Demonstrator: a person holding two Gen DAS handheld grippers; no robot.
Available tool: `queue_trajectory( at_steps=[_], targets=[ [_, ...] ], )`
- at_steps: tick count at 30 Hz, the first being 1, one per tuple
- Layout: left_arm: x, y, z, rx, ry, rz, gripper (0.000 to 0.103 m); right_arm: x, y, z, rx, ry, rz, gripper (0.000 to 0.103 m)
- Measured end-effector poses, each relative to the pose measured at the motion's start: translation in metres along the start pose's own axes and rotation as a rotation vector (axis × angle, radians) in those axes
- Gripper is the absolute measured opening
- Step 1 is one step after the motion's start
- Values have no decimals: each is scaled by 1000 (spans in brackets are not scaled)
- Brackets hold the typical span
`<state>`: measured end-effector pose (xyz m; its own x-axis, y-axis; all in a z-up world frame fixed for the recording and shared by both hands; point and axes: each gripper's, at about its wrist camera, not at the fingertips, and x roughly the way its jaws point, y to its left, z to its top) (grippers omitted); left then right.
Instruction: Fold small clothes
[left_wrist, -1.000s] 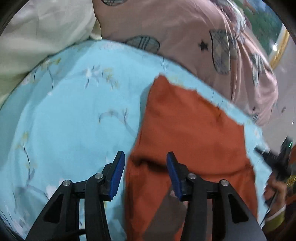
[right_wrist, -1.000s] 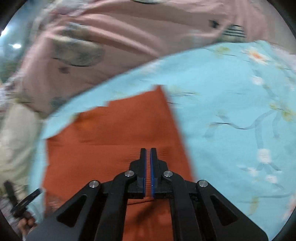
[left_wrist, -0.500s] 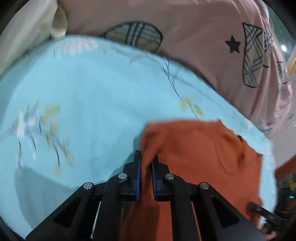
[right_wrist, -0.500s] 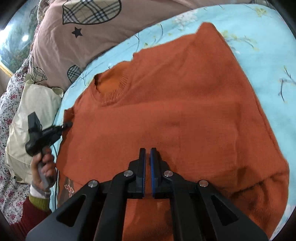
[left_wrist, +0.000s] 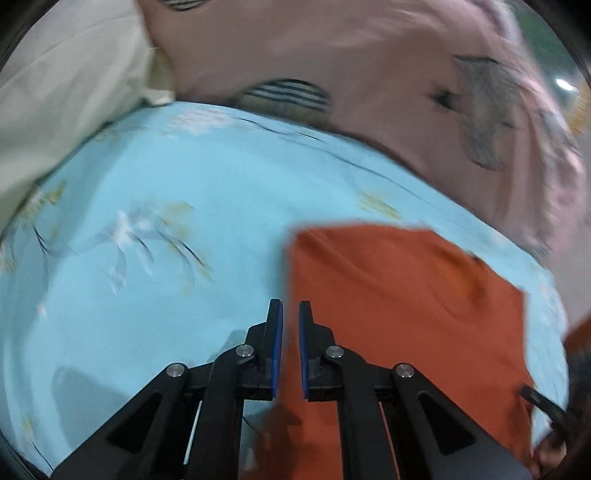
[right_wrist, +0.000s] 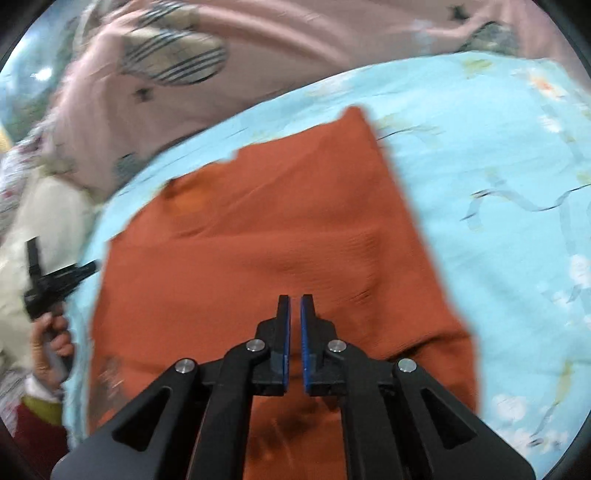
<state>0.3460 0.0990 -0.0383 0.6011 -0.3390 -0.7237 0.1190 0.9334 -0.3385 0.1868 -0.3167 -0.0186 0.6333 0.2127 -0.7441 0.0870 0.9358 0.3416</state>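
Orange sweater (right_wrist: 258, 258) lies flat on the blue floral bed sheet (left_wrist: 147, 277), neckline toward the pink quilt (left_wrist: 351, 74); a cream pillow (left_wrist: 55, 92) sits at the far left corner.

Left hand-held gripper (left_wrist: 290, 321): jaws nearly closed, a narrow gap showing, nothing visibly between them. It is at the sweater's left edge; contact with the cloth cannot be confirmed through the blur.

Right hand-held gripper (right_wrist: 295, 314): jaws likewise a slit apart and empty, over the sweater's lower middle.

Judgement: the garment is spread but no fold is visibly made, so the task is early.

Recommended method: open each gripper wider, pinch one side's shoulder and hem right at the edge, taking both fabric layers. Lift only enough to clear the sheet, carry the side across in parallel, and lay it down smooth before letting go.
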Motion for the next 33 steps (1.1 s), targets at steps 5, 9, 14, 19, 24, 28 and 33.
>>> queue_trajectory(
  at_steps=[5,9,14,19,24,28,33],
  targets=[
    [5,-12,-56,82,107,90,13,-2,-19,-15,63,43,-48,6],
    [-34,-9,-75,45,72,68,17,-39,-19,-26,25,4,-146,16],
    [-102,-24,-125,66,43,51,45,-87,-14,-53,-42,-46,-150,52],
    [-143,-24,-183,99,94,58,55,-125,-18,-92,-108,-32,-164,52],
    [-163,-18,-249,81,186,4,59,-158,-55,-139,-22,-1,-67,52],
    [-179,-23,-287,106,188,-44,62,-156,-72,-177,35,70,46,52],
    [-189,-27,-309,103,202,-143,65,-135,-45,-203,-9,92,200,54]
  ],
)
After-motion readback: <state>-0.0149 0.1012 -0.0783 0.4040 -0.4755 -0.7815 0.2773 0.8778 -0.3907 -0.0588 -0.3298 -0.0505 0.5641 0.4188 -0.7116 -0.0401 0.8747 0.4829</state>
